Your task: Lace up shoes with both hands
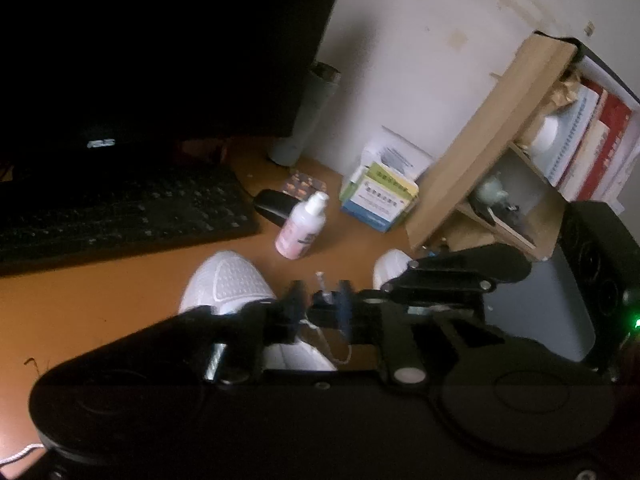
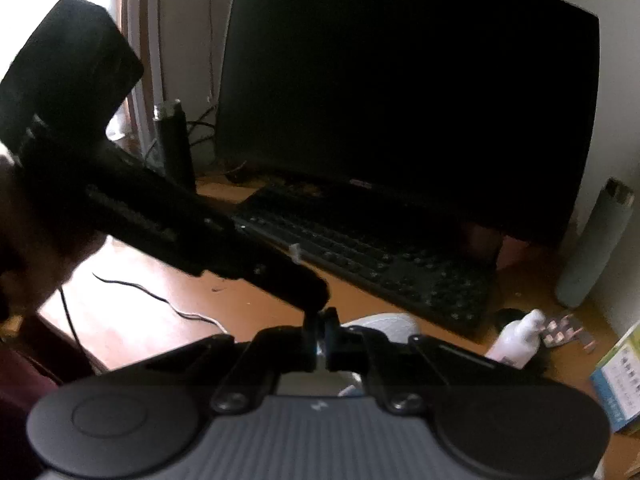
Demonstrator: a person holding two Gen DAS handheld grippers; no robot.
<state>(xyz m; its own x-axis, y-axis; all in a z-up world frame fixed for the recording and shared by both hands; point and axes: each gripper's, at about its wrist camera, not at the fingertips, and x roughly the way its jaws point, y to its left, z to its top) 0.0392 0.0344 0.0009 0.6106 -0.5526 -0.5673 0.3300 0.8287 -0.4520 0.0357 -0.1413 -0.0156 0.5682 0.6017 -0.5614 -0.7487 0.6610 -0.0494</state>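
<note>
A white mesh shoe point(image 1: 228, 284) lies toe-away on the brown desk point(image 1: 100, 300), and the toe of a second white shoe point(image 1: 390, 266) shows to its right. My left gripper point(image 1: 320, 300) hovers over the shoe, open. The white shoelace point(image 1: 328, 344) runs up between its fingers, and the lace tip point(image 1: 320, 280) sticks out above them. The right gripper's black linkage point(image 1: 448, 276) reaches in from the right. In the right wrist view my right gripper point(image 2: 319, 330) is shut on the lace just below the left gripper point(image 2: 316, 300). The shoe point(image 2: 384, 322) lies behind them.
A black keyboard point(image 1: 120, 208) and dark monitor point(image 2: 400, 100) fill the back left. A pink-white bottle point(image 1: 300, 228), black mouse point(image 1: 272, 204) and medicine boxes point(image 1: 380, 200) stand beyond the shoes. A wooden shelf point(image 1: 500, 140) and speaker point(image 1: 600, 260) are at right. A hand point(image 2: 32, 220) holds the left gripper.
</note>
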